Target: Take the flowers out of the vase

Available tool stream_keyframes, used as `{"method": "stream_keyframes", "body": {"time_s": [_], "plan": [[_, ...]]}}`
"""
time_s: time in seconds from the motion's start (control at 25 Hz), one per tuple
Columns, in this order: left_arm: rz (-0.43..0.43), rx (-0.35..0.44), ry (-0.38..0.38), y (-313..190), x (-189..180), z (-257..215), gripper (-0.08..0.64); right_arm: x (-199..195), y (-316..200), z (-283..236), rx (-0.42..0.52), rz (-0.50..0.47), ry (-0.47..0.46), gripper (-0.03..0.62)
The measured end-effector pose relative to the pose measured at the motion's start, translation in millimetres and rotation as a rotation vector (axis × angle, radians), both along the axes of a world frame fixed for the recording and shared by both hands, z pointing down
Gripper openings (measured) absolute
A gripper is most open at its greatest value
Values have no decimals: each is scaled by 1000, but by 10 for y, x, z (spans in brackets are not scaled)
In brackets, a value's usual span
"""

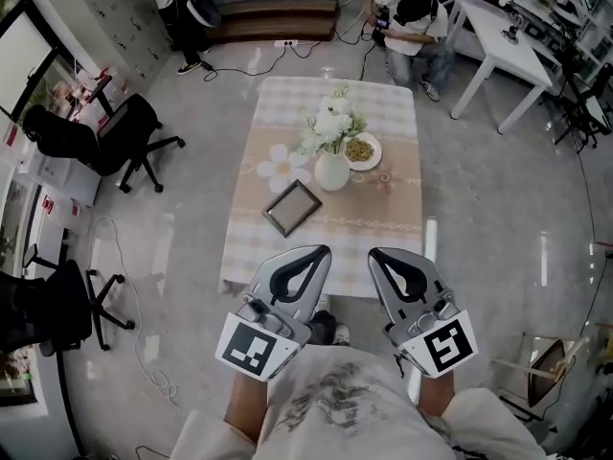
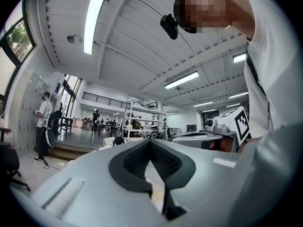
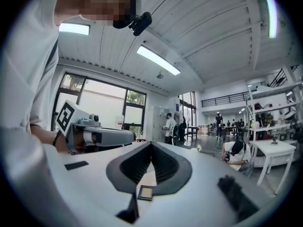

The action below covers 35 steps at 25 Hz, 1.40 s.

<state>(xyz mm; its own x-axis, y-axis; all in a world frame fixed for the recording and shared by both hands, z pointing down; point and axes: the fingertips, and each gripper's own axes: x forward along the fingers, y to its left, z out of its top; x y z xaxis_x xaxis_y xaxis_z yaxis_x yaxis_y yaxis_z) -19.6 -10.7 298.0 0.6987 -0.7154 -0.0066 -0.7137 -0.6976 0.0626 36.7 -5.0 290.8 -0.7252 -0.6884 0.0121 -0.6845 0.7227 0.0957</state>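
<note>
White flowers with green leaves [image 1: 330, 123] stand upright in a cream vase [image 1: 332, 172] in the middle of the cloth-covered table [image 1: 383, 223]. My left gripper [image 1: 323, 250] and right gripper [image 1: 374, 254] are held side by side close to my body, at the table's near edge and well short of the vase. Both point level toward the table. In the left gripper view the left gripper [image 2: 150, 142] has its jaws closed tip to tip with nothing held. The right gripper [image 3: 150, 144] looks the same in the right gripper view.
On the table lie a plate of food [image 1: 362, 150] right of the vase, a flower-shaped mat [image 1: 282, 166] to its left and a picture frame [image 1: 292, 207] nearer me. Black office chairs [image 1: 105, 137] stand at the left, a white table [image 1: 508, 36] at the far right.
</note>
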Motion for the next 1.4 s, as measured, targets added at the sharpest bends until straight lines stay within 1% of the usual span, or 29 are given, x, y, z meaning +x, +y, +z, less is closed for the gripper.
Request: {"method": "stream_keyframes", "body": {"time_s": [0.16, 0.4, 0.52, 0.84, 0.88, 0.96, 1.04, 1.2, 1.32, 1.4], "plan": [[15, -42, -15, -187, -27, 134, 8, -41, -173, 71, -23, 18, 29, 16], [34, -51, -11, -500, -125, 215, 8, -122, -408, 107, -40, 50, 44, 15], [43, -57, -12, -610, -161, 268, 8, -147, -477, 87, -28, 74, 44, 15], [34, -102, -21, -901, -207, 475, 8, -92, -604, 202, -82, 125, 54, 15], [34, -103, -22, -933, -204, 500, 8, -66, -625, 220, -88, 132, 56, 16], [32, -77, -26, -1000, -210, 532, 8, -28, -664, 248, -96, 142, 59, 15], [29, -56, -31, -1046, -211, 556, 9, -5, -688, 280, -103, 144, 61, 15], [23, -59, -33, -1124, -174, 600, 9, 9, -768, 286, -98, 131, 54, 15], [11, -98, -40, -1177, -134, 673, 9, 18, -866, 305, -93, 102, 69, 15], [-1, -125, -47, -1239, -106, 738, 9, 44, -951, 321, -94, 88, 63, 15]]}}
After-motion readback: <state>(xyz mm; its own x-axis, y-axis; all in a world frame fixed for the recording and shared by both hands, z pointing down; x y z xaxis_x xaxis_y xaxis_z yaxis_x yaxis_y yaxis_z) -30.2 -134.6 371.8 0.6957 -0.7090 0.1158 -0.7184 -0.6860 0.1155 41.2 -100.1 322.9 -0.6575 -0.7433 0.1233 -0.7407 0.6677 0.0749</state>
